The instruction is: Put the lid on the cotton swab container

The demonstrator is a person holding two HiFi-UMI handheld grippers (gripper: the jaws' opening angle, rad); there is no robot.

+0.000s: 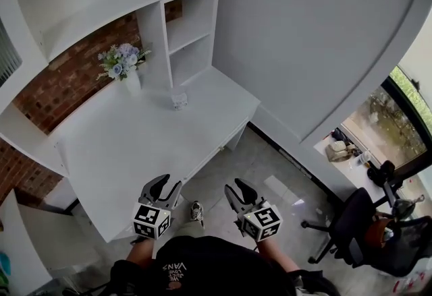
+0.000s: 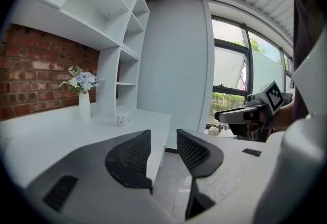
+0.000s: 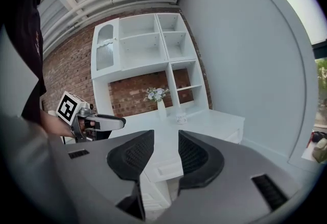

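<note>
**mike_r:** ok so where's the cotton swab container (image 1: 179, 99) in this one? I can barely find it.

**jo_k:** It's the tiny pale thing toward the back of the white desk (image 1: 135, 146). It sits just in front of the shelf unit (image 1: 182, 32), a bit to the right of the vase (image 1: 132, 80) with the flowers, and well apart from both grippers. It's way too small in all three views to say whether a lid is on it or lying beside it, honestly can't tell. There's a dark patch on its side in the left gripper view, unreadable.

**mike_r:** and the claws?

**jo_k:** The left gripper (image 1: 167, 185) is held low by the desk's front edge, jaws spread with a clear gap and nothing in it. Its own view just shows floor and desk edge through the gap. The right gripper (image 1: 237, 188) is the same deal: jaws apart, empty, out over the floor off the desk's front edge. Each one shows up side-on in the other's camera, and the left gripper view catches the right one's marker cube (image 2: 274, 96).

**mike_r:** anything cut off?

**jo_k:** Plenty. The person is just forearms and a dark top (image 1: 202, 261) at the bottom of the head view, with one shoe (image 1: 196, 210) peeking between the grippers. The upper shelves run out of the top of the frame, and the brick wall (image 1: 67, 85) is half covered by shelving. The office chair (image 1: 354, 220) on the right is partly clipped. The clutter (image 1: 341, 150) by the window (image 1: 398, 119) is too blurry to name.
</note>
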